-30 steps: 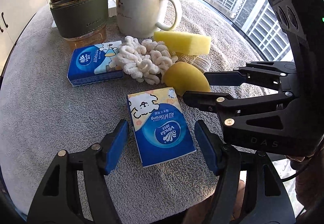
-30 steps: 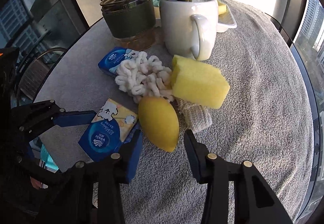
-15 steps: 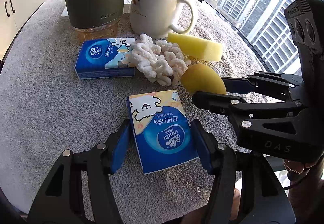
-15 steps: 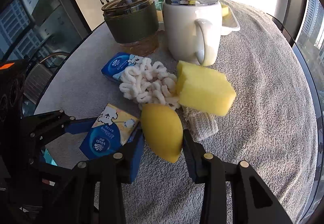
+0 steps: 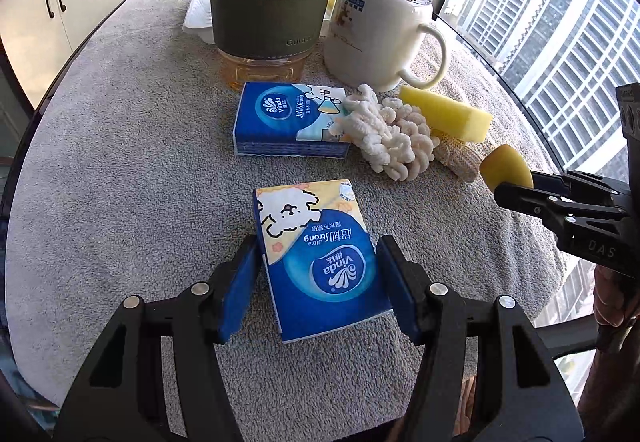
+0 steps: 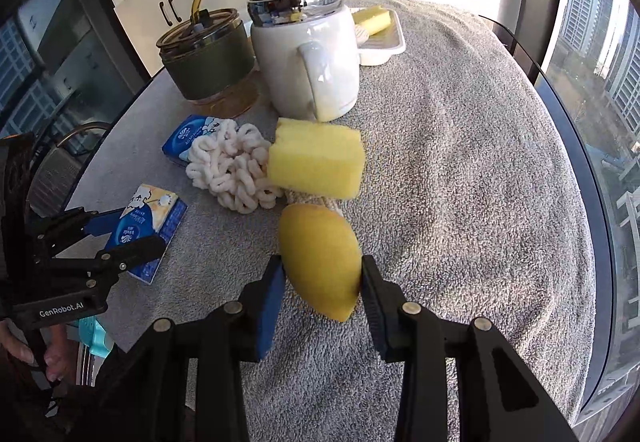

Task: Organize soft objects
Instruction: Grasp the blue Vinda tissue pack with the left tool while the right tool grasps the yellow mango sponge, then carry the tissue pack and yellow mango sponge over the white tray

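Tissue pack [image 5: 320,258] clamped between left gripper [image 5: 320,282] jaws; lemon-shaped sponge [image 6: 320,258] clamped in right gripper [image 6: 322,282] jaws.

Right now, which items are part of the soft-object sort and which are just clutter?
In the job:
- near tissue pack, in left claw
- egg sponge, in right claw
- far tissue pack
- loop scrubber
- block sponge
- knit cloth
- white tray, another sponge in it

Lying about:
- green tumbler
- white mug
- grey towel
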